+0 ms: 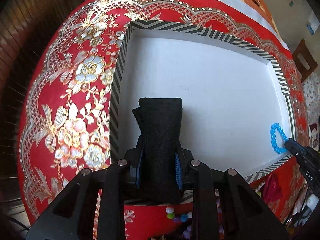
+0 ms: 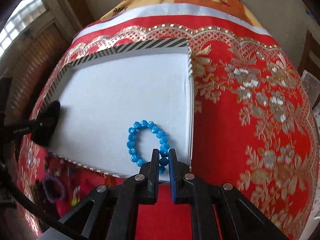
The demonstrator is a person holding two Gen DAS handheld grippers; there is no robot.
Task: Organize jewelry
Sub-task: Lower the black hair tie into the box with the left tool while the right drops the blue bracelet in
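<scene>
The right gripper (image 2: 162, 154) is clamped on a blue bracelet (image 2: 147, 143), its jaws nipping one or two beads at the near side of the loop while the rest of the loop lies on the floor of the box (image 2: 124, 92), in its near right corner. The left gripper (image 1: 160, 152) is closed on a black pad (image 1: 160, 138), a soft felt-like roll, and holds it over the box's near left corner, close to the striped wall; whether its far end touches the floor cannot be told. The step in hand looks like placing: both pieces are being set into the box. Next, each gripper would need to let go once its piece is resting on the box floor and lift clear without dragging it. The bracelet is a ring of glossy, faceted bright-blue beads, probably on elastic, so it may spring or roll a little when released. Outside the box, just beyond its near wall, more beads (image 1: 176, 217) and a purple bracelet (image 2: 54, 189) wait on the red cloth (image 2: 250, 120).
</scene>
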